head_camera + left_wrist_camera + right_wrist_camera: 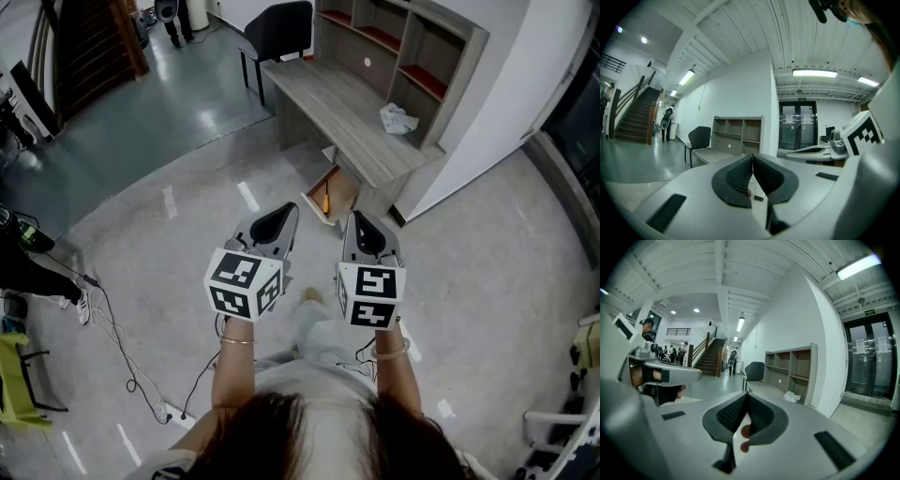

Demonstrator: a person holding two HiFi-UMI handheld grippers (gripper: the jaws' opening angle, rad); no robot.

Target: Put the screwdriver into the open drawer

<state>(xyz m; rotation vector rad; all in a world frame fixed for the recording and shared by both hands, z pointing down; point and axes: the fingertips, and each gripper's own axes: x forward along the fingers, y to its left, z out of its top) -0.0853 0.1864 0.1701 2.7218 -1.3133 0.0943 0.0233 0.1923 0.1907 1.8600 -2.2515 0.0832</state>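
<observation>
- The left gripper (753,158) is sitting with its jaws pressed together and nothing between them. It is being held out in front of the person's chest, high above the floor (187,234).
- The right gripper (746,397) is likewise showing jaws meeting at the tips and gripping nothing. It is hanging just beside the left one, level with it.
- A stretch of floor is lying between the person and the desk, so neither gripper is within reach of anything.
- The drawer (341,191) is standing open under the edge of the tabletop (337,94), well apart from both grippers.
- A slim orange-yellow thing, which I am taking to be the screwdriver (325,197), is lying inside the drawer near its left wall. It is too small to make out further.
- A crumpled white wad (398,118) is lying on the tabletop by the shelves (412,47), and a chair (278,33) is standing at the far end.
- Judging from this, the placing step is looking finished, with both hands standing off. The next move is probably calling only for a check that the tool is lying fully inside. Any further work would first be calling for a step forward and a reach down toward the drawer.
</observation>
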